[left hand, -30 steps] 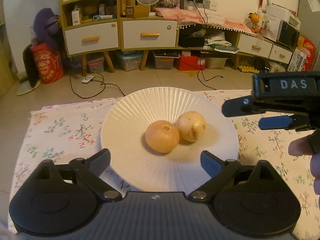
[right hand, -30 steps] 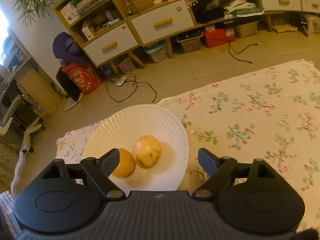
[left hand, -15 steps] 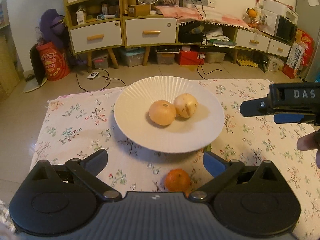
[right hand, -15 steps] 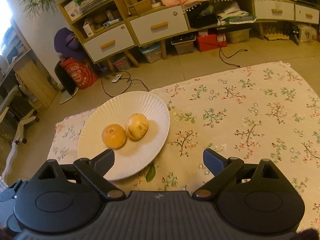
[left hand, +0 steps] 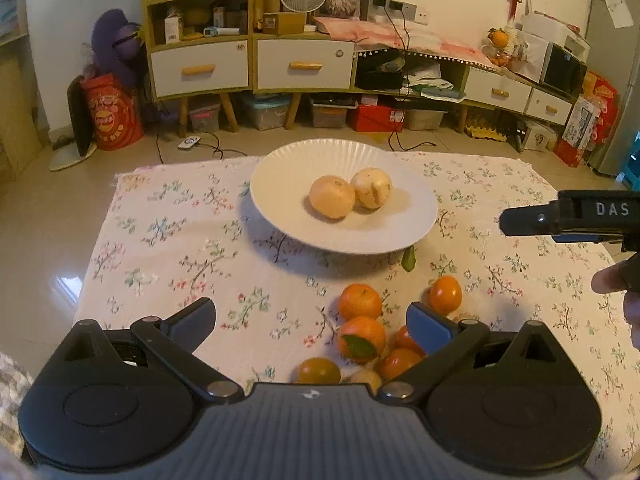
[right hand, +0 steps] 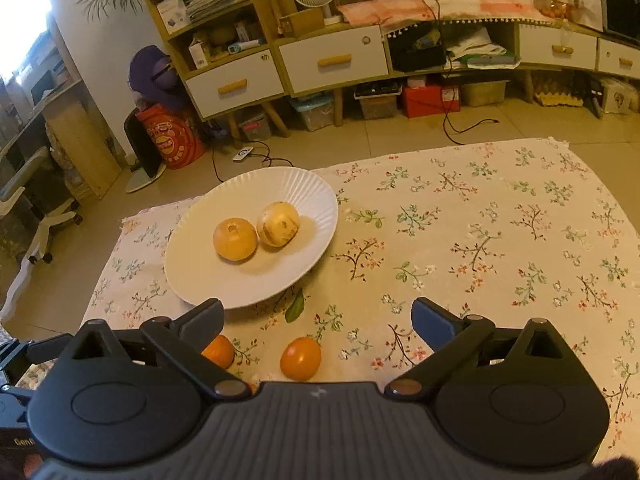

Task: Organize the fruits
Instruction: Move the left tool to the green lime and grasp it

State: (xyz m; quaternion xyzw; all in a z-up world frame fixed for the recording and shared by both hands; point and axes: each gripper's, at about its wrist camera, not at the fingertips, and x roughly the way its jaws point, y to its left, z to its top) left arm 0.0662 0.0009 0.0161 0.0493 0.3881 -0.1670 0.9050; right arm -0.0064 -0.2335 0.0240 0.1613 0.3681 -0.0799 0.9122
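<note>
Left gripper (left hand: 311, 317): jaws wide apart, empty, above the cluster of small orange mandarins (left hand: 361, 332).
Right gripper (right hand: 317, 317): jaws wide apart, empty.
Progress: two pale yellow round fruits (right hand: 256, 231) on ribbed white plate (right hand: 200, 280); mandarins not yet plated.
Surface: floral-clothed counter (right hand: 500, 240).
Room: cluttered shelving behind.

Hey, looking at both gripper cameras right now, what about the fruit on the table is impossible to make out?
- Total count of the oranges: in the left wrist view the left gripper body covers the near ones.
- The pale fruit by the pile: mostly hidden, type unclear.
- In the right wrist view the right gripper hides most of the pile; only two show.
</note>
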